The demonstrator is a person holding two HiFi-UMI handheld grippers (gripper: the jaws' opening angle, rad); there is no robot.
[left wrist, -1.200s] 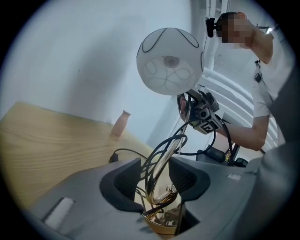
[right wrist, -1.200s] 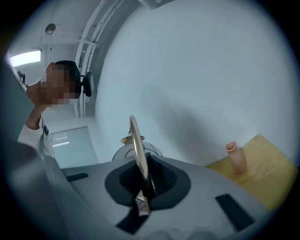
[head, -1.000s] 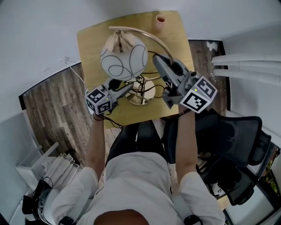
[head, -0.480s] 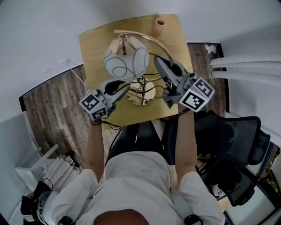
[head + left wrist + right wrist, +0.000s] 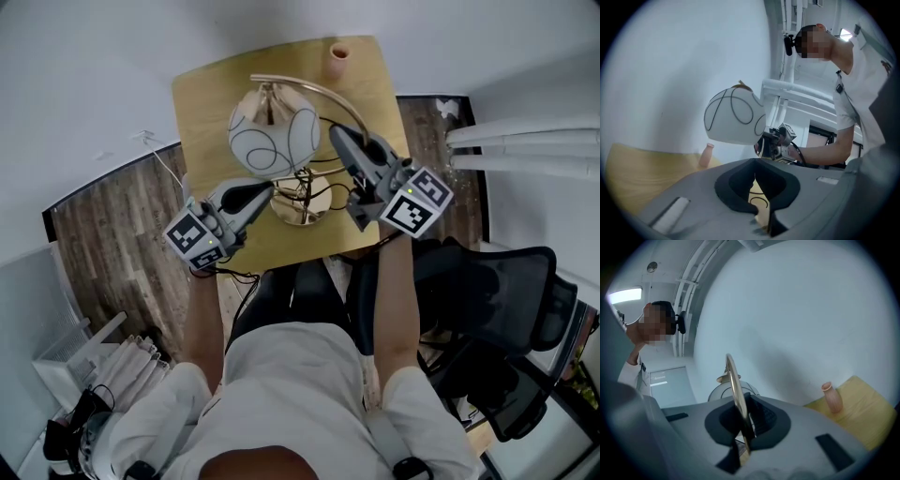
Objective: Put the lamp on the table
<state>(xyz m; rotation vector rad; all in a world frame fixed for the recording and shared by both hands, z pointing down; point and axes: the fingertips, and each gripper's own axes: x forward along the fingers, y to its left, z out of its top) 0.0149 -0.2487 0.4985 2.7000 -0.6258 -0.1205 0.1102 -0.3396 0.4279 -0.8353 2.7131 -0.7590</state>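
Lamp (image 5: 274, 141): white globe shade w/ black loops, curved brass arm.

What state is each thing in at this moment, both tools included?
lamp: upright, base standing on the table
right tool: shut on the lamp's gold stem
left tool: jaws have just closed, shut, nothing between them
vase: upright near the far table edge
cord: loose, looped over the lamp base
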